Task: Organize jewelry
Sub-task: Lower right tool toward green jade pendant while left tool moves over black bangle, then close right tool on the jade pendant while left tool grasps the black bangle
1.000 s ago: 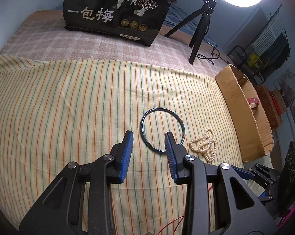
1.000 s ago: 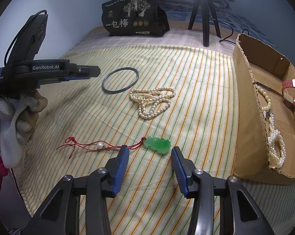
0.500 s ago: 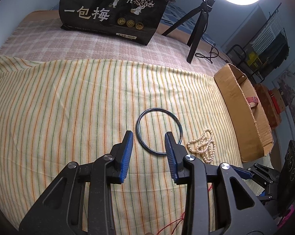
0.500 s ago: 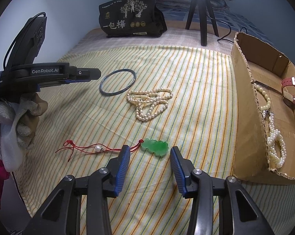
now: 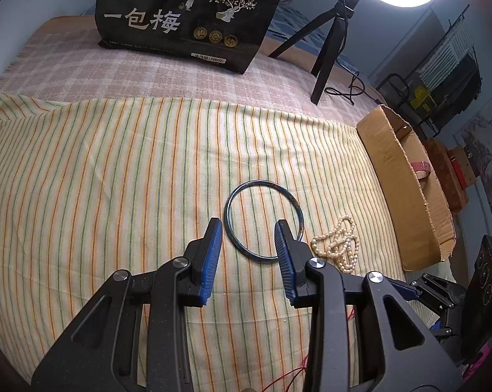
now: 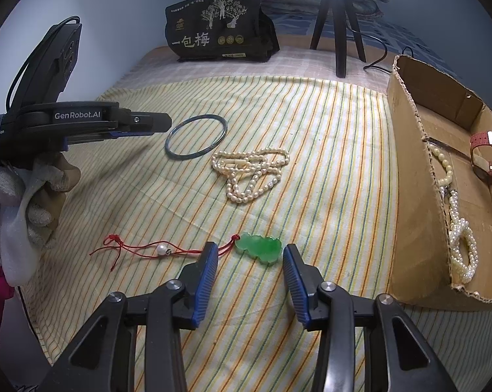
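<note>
A dark blue bangle (image 5: 263, 218) lies flat on the striped cloth; it also shows in the right wrist view (image 6: 196, 139). My left gripper (image 5: 248, 228) is open and empty, its tips just short of the bangle's near rim. A heap of cream pearl beads (image 6: 250, 173) lies right of the bangle, also seen in the left wrist view (image 5: 339, 242). A green jade pendant (image 6: 259, 248) on a red cord (image 6: 141, 250) lies right in front of my right gripper (image 6: 250, 254), which is open and empty.
An open cardboard box (image 6: 409, 176) stands at the right and holds a pearl strand (image 6: 460, 228) and a red-strapped watch (image 6: 486, 156). A black printed bag (image 5: 187, 16) and a ring-light tripod (image 5: 327, 52) stand at the back of the bed.
My left gripper has moved forward so the bangle sits closer between its tips. My right gripper has edged toward the green pendant. Both stay open.
</note>
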A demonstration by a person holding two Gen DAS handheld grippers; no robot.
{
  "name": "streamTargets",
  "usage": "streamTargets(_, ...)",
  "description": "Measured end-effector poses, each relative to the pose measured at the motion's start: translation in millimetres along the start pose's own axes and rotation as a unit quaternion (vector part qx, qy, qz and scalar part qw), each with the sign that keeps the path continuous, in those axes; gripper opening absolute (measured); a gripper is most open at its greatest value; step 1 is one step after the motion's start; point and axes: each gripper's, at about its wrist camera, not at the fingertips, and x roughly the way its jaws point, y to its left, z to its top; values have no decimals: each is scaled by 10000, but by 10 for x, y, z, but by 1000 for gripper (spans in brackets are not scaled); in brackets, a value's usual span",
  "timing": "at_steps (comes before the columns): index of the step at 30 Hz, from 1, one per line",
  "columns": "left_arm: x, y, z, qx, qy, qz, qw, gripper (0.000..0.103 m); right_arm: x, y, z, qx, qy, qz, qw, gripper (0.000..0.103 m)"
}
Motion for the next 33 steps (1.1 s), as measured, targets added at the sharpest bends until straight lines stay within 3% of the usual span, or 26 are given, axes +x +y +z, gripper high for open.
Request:
streamTargets(24, 305, -35, 33, 299, 198, 460, 9983, 31, 138, 112, 65, -342, 119, -342, 9988, 43)
streamTargets(29, 327, -49, 33, 379, 149, 658, 9970, 16, 156, 156, 69, -510, 139, -460, 9975, 33)
streamTargets(33, 318, -16, 20, 370, 76, 722, 9967, 5, 141, 141, 61, -515, 121, -422, 9977, 32)
